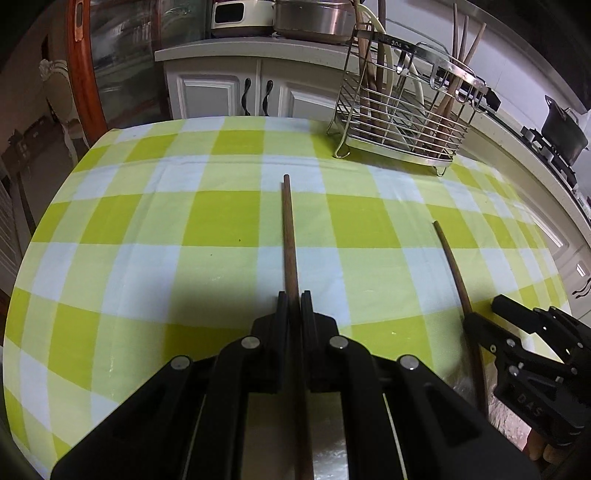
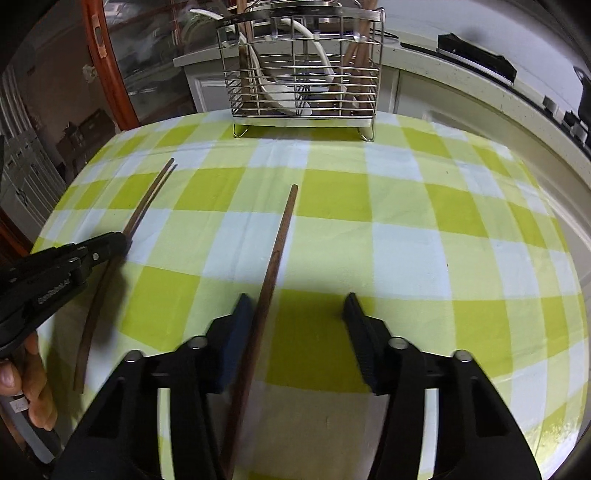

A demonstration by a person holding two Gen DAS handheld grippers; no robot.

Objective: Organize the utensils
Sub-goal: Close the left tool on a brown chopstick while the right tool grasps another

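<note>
My left gripper [image 1: 295, 295] is shut on a dark wooden chopstick [image 1: 289, 236] that points forward over the checked tablecloth; both show at the left of the right wrist view [image 2: 122, 240], chopstick [image 2: 147, 201]. My right gripper [image 2: 297, 304] is open. A second dark chopstick [image 2: 275, 266] lies between its fingers, close to the left finger [image 2: 240, 314]; I cannot tell if they touch. In the left wrist view this chopstick [image 1: 452, 266] and the right gripper [image 1: 487, 314] sit at the right. A wire utensil rack [image 1: 402, 114] [image 2: 303, 70] with wooden and white utensils stands at the table's far edge.
The table carries a green, white and pale checked cloth [image 1: 177, 221] [image 2: 424, 240]. Behind it are white cabinets [image 1: 229, 92] and a counter with a cooker and a metal pot [image 1: 310, 16]. A stove with a black pot [image 1: 563, 129] is at the far right.
</note>
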